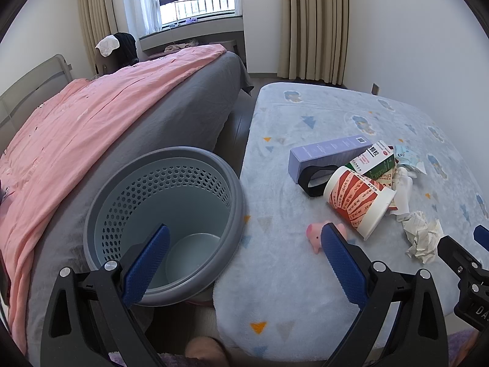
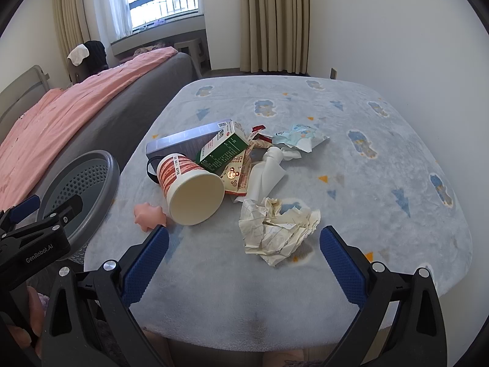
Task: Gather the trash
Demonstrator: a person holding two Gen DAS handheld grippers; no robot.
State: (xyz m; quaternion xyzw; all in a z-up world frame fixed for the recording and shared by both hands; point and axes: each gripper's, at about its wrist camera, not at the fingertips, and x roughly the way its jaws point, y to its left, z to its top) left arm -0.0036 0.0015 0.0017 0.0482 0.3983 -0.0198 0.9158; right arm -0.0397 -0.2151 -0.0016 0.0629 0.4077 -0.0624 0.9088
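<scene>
Trash sits heaped on the tabletop: paper cup on its side, boxes, crumpled paper. Bin stands empty beside it. Left gripper and right gripper both hover, jaws spread, holding nothing.

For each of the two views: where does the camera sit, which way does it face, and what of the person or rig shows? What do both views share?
Left wrist: sits behind the open left tool, facing the empty bin and table edge; the right tool shows at right.
Right wrist: sits behind the open right tool, facing the crumpled paper; the left tool and a hand show at left.
Shared: paper cup, pink toy, bin, boxes, bed.
</scene>
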